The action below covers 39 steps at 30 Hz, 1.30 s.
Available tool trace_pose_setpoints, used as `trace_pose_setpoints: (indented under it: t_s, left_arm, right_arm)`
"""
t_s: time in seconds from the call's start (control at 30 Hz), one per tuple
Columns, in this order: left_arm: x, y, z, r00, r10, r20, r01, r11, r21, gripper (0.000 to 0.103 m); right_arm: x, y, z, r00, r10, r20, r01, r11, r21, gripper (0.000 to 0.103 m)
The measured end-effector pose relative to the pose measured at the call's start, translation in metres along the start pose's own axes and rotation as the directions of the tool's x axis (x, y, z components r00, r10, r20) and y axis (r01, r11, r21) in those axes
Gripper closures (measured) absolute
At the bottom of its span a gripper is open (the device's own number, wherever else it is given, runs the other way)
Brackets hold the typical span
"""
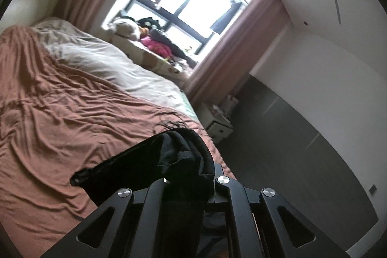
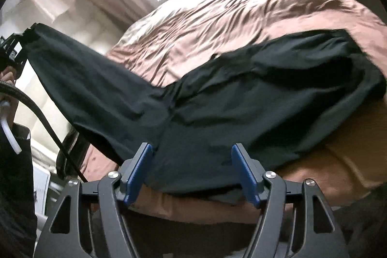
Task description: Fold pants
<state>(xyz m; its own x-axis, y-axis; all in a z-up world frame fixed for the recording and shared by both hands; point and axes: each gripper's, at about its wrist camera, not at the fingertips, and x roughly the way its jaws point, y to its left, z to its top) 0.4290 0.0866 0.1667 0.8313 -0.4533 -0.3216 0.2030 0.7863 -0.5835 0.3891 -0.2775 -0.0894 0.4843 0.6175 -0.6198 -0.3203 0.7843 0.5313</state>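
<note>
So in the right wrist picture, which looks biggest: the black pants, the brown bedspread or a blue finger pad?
1. Brown bedspread and black pants: about equal, so no ranking; the pants are nearer the camera.
2. Blue finger pad: smallest.

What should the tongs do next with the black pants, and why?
Probably carry the lifted leg across onto the other one. The left tongs are shut on one cuff of the black pants, holding that leg up off the bed, while the other leg lies flat. The right tongs are open at the waist end, gripping nothing.
</note>
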Motion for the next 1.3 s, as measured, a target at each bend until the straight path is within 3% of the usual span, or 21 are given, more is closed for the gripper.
trace_pose_setpoints:
  t_s: [0.3,0.6,0.9,1.07,1.3]
  left_arm:
    - [0.063,-0.064,-0.009,0.996,-0.042,-0.077,0.046,0.998,0.048,0.098]
    - [0.139,-0.109,-0.038,0.980,-0.076,-0.186,0.089,0.994,0.064,0.098]
    - [0.215,-0.145,-0.090,0.936,-0.121,-0.330,0.153,0.986,0.073,0.098]
    - [0.249,-0.158,-0.125,0.902,-0.136,-0.410,0.188,0.978,0.089,0.098]
    - [0.285,-0.161,-0.171,0.855,-0.150,-0.497,0.208,0.976,0.063,0.098]
  right_arm:
    - [-0.063,-0.078,-0.032,0.995,-0.038,0.094,0.021,0.984,0.174,0.036]
    - [-0.080,-0.134,-0.055,0.990,-0.041,0.138,-0.003,0.954,0.301,0.036]
    - [-0.064,-0.206,-0.046,0.976,0.040,0.216,-0.134,0.887,0.442,0.036]
    - [-0.038,-0.231,-0.041,0.964,0.095,0.248,-0.212,0.836,0.506,0.036]
    - [-0.013,-0.258,-0.031,0.960,0.118,0.254,-0.251,0.768,0.590,0.036]
